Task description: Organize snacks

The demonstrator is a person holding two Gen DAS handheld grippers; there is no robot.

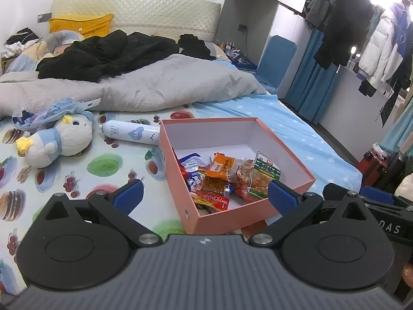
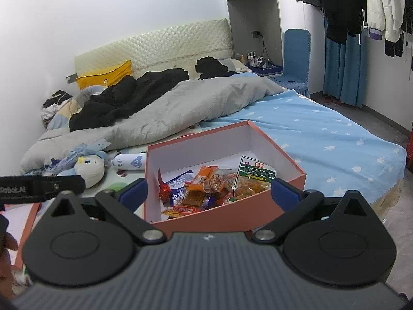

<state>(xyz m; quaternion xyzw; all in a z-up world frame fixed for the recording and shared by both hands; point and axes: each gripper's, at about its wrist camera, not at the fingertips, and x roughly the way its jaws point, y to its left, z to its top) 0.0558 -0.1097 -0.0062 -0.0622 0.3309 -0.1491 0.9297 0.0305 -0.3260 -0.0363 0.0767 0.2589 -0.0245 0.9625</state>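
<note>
Blue star-print sheet point(image 2: 322, 129) over the bed, running to the mattress edge; a fruit-and-cake print cloth point(image 1: 77, 180) covers the near left part.
Grey quilt point(image 1: 155, 87), rumpled across the middle of the bed, with black clothing point(image 1: 108, 54) heaped on top toward the quilted headboard point(image 1: 144, 10).
Yellow cushion point(image 1: 80, 24), leaning at the headboard.
Pink box point(image 1: 254, 218), open, white inside, resting on the bed where the two cloths meet, one corner toward the cameras.
Snack packets point(image 1: 222, 178), a loose pile in the near part of the box: an orange packet point(image 1: 223, 166), a green-labelled clear packet point(image 2: 255, 177), a red flat packet point(image 1: 213, 197), a blue-and-white packet point(image 1: 191, 164). The far half of the box floor is bare.
Plush bird point(image 1: 59, 139), white and blue, lying left of the box.
White bottle point(image 1: 129, 134), lying on its side between the plush and the box, its end at the box wall.
Left gripper point(image 1: 205, 196), jaws fully apart, nothing between them, hovering at the near corner of the box.
Right gripper point(image 2: 209, 193), jaws fully apart, empty, at the box's near wall.
</note>
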